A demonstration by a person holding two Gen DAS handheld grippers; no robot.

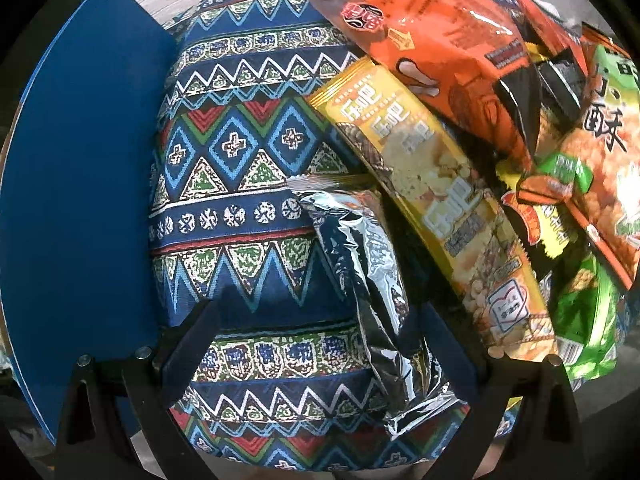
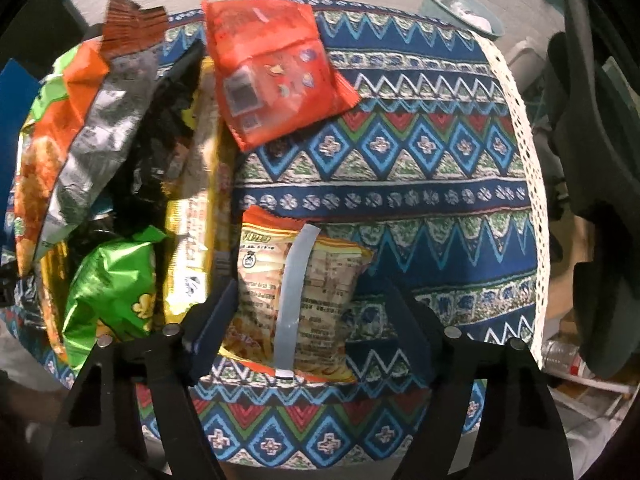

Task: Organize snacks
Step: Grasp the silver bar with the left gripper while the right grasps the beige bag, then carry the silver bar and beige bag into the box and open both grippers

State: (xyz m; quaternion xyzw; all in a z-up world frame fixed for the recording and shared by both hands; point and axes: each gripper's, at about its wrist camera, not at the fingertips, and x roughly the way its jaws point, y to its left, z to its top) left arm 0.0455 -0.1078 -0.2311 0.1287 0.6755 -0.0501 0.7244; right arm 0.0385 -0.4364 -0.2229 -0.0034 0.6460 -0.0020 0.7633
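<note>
Downward-looking on both sides, over a round table under a patterned tablecloth (image 2: 420, 184).

Right gripper (image 2: 308, 320): jaws spread, straddling a yellow-orange snack packet (image 2: 296, 300) lying flat, back side up, grey seam strip showing. Long axis running away from the camera, roughly along the fingers' line of sight, so jaws set across its short width. Left finger (image 2: 212, 320) at or just beside the packet's left edge; right finger (image 2: 412, 328) apart from the right edge, bare cloth showing between. No pinch visible yet. Judged: closing in for a grasp across the width.

Left gripper (image 1: 316, 344): jaws spread, a silver foil packet (image 1: 372, 300) between them, lying nearer the right finger than the left. Long axis running from upper left toward the lower right. Pads not seen pressing on it; contact on the far side hard to tell.

Heap of packets between the two hands: long yellow packet (image 1: 436, 208), orange bag (image 1: 432, 40), green bag (image 2: 112, 284), orange-and-green bag (image 1: 608, 176). Separate red packet (image 2: 276, 72) lying alone, farther out on the cloth.

Room: open cloth to the right of the yellow-orange packet, up to the lace-trimmed table edge (image 2: 528, 184). Crowded to its left, long yellow packet just beside. Blue board (image 1: 88, 168) standing left of the left hand; clear cloth between it and the foil packet.
</note>
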